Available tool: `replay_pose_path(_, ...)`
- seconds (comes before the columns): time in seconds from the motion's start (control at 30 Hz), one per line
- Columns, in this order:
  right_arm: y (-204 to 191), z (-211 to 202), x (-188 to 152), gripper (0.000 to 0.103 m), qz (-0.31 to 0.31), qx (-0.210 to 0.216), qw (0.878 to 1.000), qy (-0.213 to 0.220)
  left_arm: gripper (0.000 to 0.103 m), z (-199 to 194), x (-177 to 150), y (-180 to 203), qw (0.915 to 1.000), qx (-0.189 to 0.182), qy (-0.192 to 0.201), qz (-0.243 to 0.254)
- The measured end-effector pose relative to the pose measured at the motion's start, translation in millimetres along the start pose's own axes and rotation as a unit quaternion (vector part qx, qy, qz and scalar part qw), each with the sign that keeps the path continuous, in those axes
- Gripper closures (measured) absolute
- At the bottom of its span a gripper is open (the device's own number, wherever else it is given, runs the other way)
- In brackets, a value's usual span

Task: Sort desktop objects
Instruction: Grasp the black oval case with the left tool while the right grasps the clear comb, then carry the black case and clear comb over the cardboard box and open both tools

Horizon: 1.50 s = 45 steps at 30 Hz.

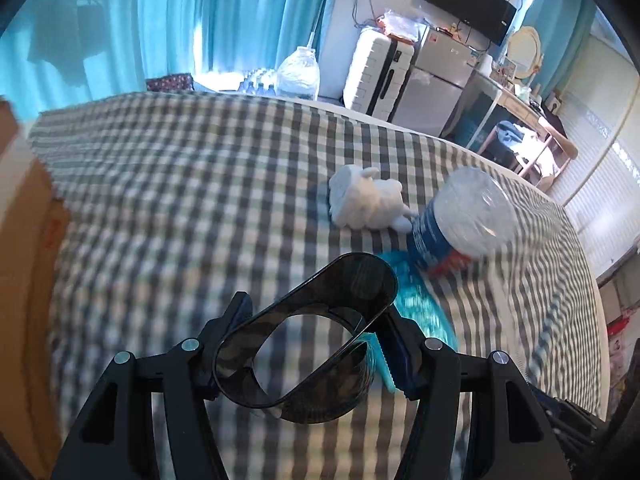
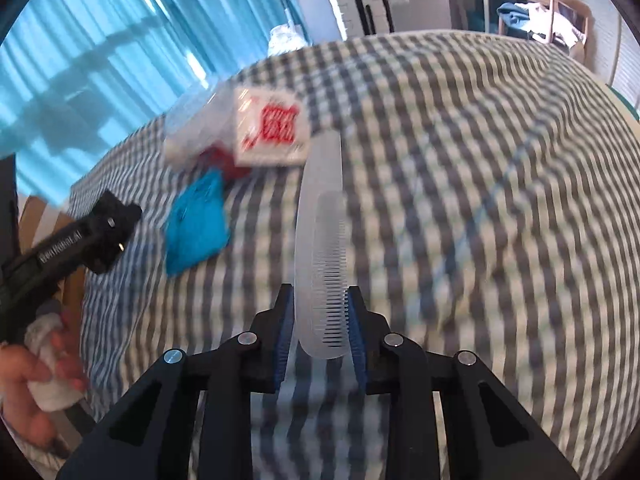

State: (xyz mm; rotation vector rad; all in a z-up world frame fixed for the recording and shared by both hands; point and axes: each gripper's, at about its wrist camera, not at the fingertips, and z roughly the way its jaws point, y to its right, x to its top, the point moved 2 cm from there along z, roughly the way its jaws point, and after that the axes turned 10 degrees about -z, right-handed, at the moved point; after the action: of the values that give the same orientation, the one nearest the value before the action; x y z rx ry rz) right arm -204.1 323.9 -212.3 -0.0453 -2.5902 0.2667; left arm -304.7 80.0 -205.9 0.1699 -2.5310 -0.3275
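We are over a bed covered with a grey and white checked cloth (image 1: pixel 200 184), with turquoise curtains (image 1: pixel 168 20) behind it. Nearest to us, the left gripper (image 1: pixel 304 356) is clamped on a dark smoky plastic oval holder (image 1: pixel 304 344), which is empty; we look through its opening to the cloth. The right gripper (image 2: pixel 320 340) is closed on a translucent white comb (image 2: pixel 322 264), which stands up between the blue pads with its teeth to the right. Both grippers point down at a slant. In the right wrist view, a hand (image 2: pixel 36 376) at the left edge holds the handle of the left gripper. Farther out on the cloth lie a blue cloth piece (image 2: pixel 196 224), a clear plastic bottle (image 1: pixel 460 216) on its side and, just beside it, a white plush toy (image 1: pixel 368 196). Beyond the bed we see a white suitcase (image 1: pixel 376 76).
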Motion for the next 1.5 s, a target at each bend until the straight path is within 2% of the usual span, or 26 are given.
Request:
replay_pose_path(0.13,-13,-16,-27,0.078,0.006,0.023,1.000,-0.012,0.040,-37,-21,-7,0.9998,0.010,0.009,0.017)
replay_pose_path(0.33,-37,-44,-35,0.078,-0.026,0.026,0.999,-0.031,0.040,-80,-48,-24,0.9999,0.008,0.002,0.013)
replay_pose_path(0.47,-52,-48,-47,0.077,-0.035,0.022,0.998,-0.051,0.040,-94,-55,-35,0.9999,0.012,0.006,0.001)
replay_pose_path(0.6,-54,-33,-54,0.077,-0.030,0.016,0.997,-0.065,0.040,-101,-59,-45,0.9998,0.020,0.008,-0.002)
replay_pose_path(0.63,-54,-27,-55,0.076,-0.031,0.009,0.997,-0.071,0.040,-100,-59,-48,0.9998,0.018,0.006,-0.005)
replay_pose_path(0.7,-53,-15,-54,0.065,-0.034,-0.009,0.996,-0.081,0.040,-96,-62,-53,0.9998,0.019,0.000,-0.006)
replay_pose_path(0.77,-52,-8,-50,0.047,-0.035,-0.024,0.996,-0.077,0.040,-89,-63,-53,0.9998,0.021,-0.003,-0.005)
replay_pose_path(0.83,-53,-1,-45,0.046,-0.042,-0.034,0.996,-0.070,0.040,-81,-63,-51,0.9997,0.021,-0.010,-0.004)
replay_pose_path(0.97,-49,17,-35,0.046,-0.043,-0.029,0.996,-0.069,0.040,-61,-68,-47,0.9993,0.023,-0.028,0.000)
replay_pose_path(1.0,-49,21,-32,0.047,-0.046,-0.029,0.996,-0.066,0.040,-56,-69,-45,0.9992,0.024,-0.033,0.002)
replay_pose_path(1.1,-51,26,-29,0.061,-0.063,-0.047,0.995,-0.063,0.040,-45,-73,-44,0.9987,0.027,-0.042,0.006)
replay_pose_path(1.17,-50,22,-28,0.078,-0.064,-0.050,0.995,-0.057,0.040,-42,-75,-42,0.9985,0.028,-0.046,0.007)
replay_pose_path(1.27,-54,6,-26,0.081,-0.073,-0.043,0.996,-0.039,0.040,-47,-73,-41,0.9987,0.025,-0.042,0.009)
replay_pose_path(1.33,-57,-8,-27,0.100,-0.079,-0.042,0.996,-0.022,0.040,-55,-70,-39,0.9991,0.023,-0.034,0.013)
replay_pose_path(1.5,-63,-39,-24,0.100,-0.070,-0.016,0.997,-0.003,0.040,-81,-64,-34,0.9996,0.016,-0.017,0.015)
